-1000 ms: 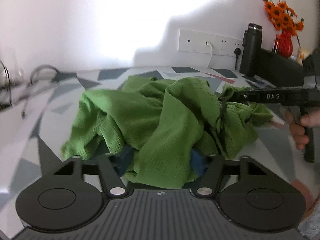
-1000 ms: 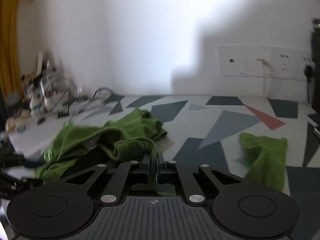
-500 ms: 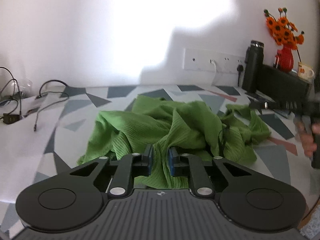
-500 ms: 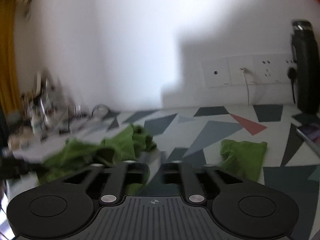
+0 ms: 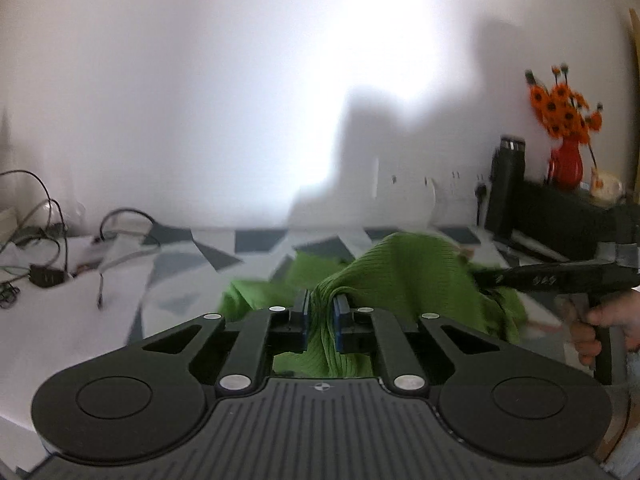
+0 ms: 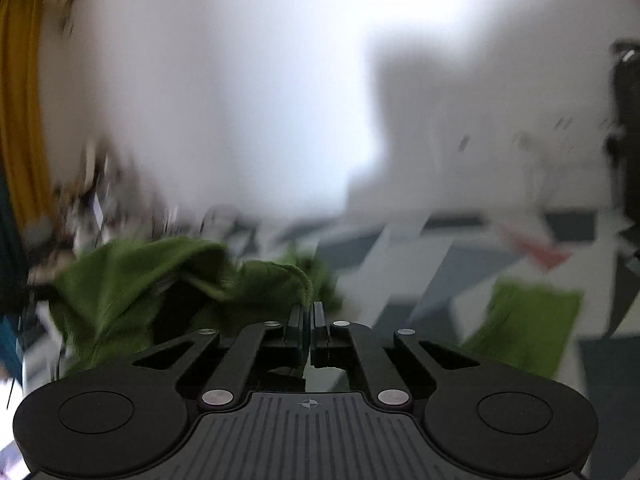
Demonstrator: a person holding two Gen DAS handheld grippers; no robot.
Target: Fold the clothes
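home room | flower vase (image 5: 566, 160) on shelf | wall sockets (image 5: 424, 184) | patterned table (image 5: 208, 256)

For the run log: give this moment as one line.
left tongs: shut on green garment | right tongs: shut on its hem | garment bunched, unfolded

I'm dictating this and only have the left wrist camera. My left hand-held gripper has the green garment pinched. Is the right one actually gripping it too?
Observer: Yes. The right hand-held gripper is shut on a hemmed edge of the green garment.
Operator: Is there any other clothing on the table that I can't see?
Observer: One smaller green cloth lies on the patterned table, to the right of that gripper and apart from the garment.
Operator: What's at the far left over there?
Observer: A yellow curtain hangs at the left edge of the view.
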